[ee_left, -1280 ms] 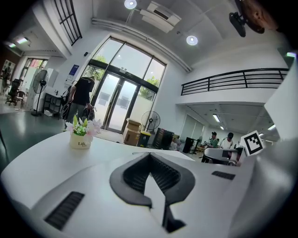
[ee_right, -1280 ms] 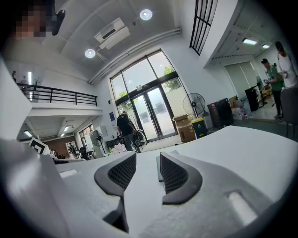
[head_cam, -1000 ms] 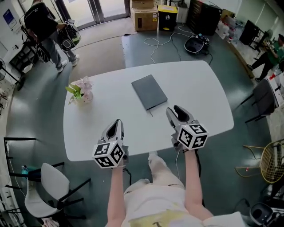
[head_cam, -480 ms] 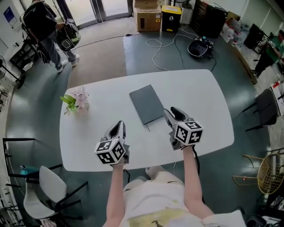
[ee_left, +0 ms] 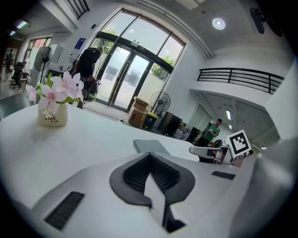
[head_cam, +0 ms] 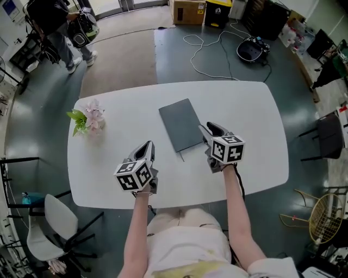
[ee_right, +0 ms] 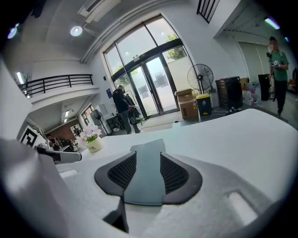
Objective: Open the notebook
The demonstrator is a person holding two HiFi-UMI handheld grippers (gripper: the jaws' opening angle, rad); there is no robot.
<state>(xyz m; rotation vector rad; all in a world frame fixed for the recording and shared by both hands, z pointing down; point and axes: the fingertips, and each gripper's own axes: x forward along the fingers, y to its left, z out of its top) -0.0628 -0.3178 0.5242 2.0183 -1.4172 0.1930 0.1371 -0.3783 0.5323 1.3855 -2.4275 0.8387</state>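
The closed dark grey notebook (head_cam: 181, 125) lies flat near the middle of the white table (head_cam: 255, 141). My right gripper (head_cam: 207, 130) is open, with its tips just off the notebook's near right edge. In the right gripper view the notebook (ee_right: 147, 145) shows through the gap of that gripper (ee_right: 148, 160), and nothing is held. My left gripper (head_cam: 147, 147) hovers over bare table, nearer to me and left of the notebook. In its own view the left gripper (ee_left: 150, 155) has its pad tips meeting, shut on nothing, with the notebook (ee_left: 151, 146) ahead.
A small vase of pink flowers (head_cam: 87, 120) stands at the table's left end. Chairs (head_cam: 54, 222) sit beside the table on the left and right. A person with bags (head_cam: 51, 21), a cardboard box (head_cam: 187, 11) and cables (head_cam: 212, 51) are on the floor beyond.
Both grippers have moved forward and down over the table towards the notebook. The right gripper's tips now sit beside the notebook's near right edge. Neither gripper's jaws have changed.
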